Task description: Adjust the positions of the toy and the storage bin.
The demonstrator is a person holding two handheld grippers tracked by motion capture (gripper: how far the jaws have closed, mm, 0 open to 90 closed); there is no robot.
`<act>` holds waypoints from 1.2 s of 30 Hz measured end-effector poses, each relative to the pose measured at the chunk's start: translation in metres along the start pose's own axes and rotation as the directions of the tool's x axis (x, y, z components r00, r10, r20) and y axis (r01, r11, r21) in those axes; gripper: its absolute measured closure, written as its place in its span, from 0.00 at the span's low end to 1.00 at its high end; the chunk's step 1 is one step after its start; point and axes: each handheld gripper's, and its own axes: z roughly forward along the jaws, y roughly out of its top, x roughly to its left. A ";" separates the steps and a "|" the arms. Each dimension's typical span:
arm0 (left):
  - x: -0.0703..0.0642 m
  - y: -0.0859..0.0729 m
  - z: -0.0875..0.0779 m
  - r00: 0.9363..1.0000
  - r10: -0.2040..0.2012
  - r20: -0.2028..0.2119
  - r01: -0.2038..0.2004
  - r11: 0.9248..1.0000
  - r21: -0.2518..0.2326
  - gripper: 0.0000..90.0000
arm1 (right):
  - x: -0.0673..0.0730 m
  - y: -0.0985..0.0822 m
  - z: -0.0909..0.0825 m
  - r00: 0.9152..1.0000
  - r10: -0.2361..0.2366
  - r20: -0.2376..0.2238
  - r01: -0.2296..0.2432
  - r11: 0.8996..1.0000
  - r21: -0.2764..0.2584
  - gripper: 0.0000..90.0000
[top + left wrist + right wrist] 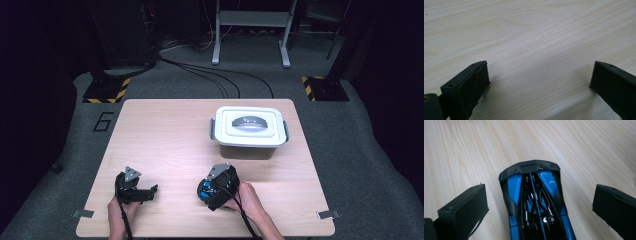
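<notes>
In the high view, a pale rectangular wooden table (165, 145) carries a white lidded plastic storage box with grey side latches (249, 129) toward two o'clock from its middle. The left gripper (150, 192), held in the person's left hand (119, 210), rests near the table's seven o'clock edge with its jaws pointing toward three o'clock. The right gripper (206, 189), held by the right hand (246, 199), sits at about five o'clock, well apart from the box, with a glimpse of blue at its front.

In the left gripper view, the left gripper (539, 80) has its two black jaws spread wide over bare wood grain, with nothing between them.

In the right gripper view, the right gripper (540, 202) also stands wide open. A glossy blue and black toy car (535, 202) lies on the table between the jaws, its length running toward twelve o'clock, with a clear gap to each jaw.
</notes>
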 end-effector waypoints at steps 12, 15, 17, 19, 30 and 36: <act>0.000 0.000 0.000 1.000 0.001 0.000 -0.001 1.000 0.000 0.02 | 0.007 0.013 0.024 0.998 -0.067 -0.019 0.068 0.995 0.074 0.00; 0.000 0.000 0.000 1.000 0.000 0.000 0.000 1.000 0.000 0.02 | 0.008 0.017 0.029 0.996 -0.087 -0.022 0.089 0.992 0.085 0.00; 0.000 0.000 0.000 1.000 0.000 0.000 0.000 1.000 0.000 0.02 | 0.009 0.017 0.030 0.996 -0.082 -0.020 0.084 0.992 0.090 0.02; 0.000 0.000 0.000 1.000 0.001 0.000 -0.001 1.000 0.000 0.02 | 0.009 0.018 0.032 0.996 -0.090 -0.030 0.092 0.991 0.101 0.11; 0.000 0.000 0.000 1.000 0.001 0.000 -0.001 1.000 0.000 0.02 | 0.007 0.016 0.034 0.998 -0.068 -0.013 0.069 0.991 0.117 0.24; 0.000 0.000 0.000 1.000 0.001 0.000 -0.001 1.000 0.000 0.02 | 0.007 0.016 0.034 0.998 -0.066 -0.006 0.066 0.991 0.116 0.26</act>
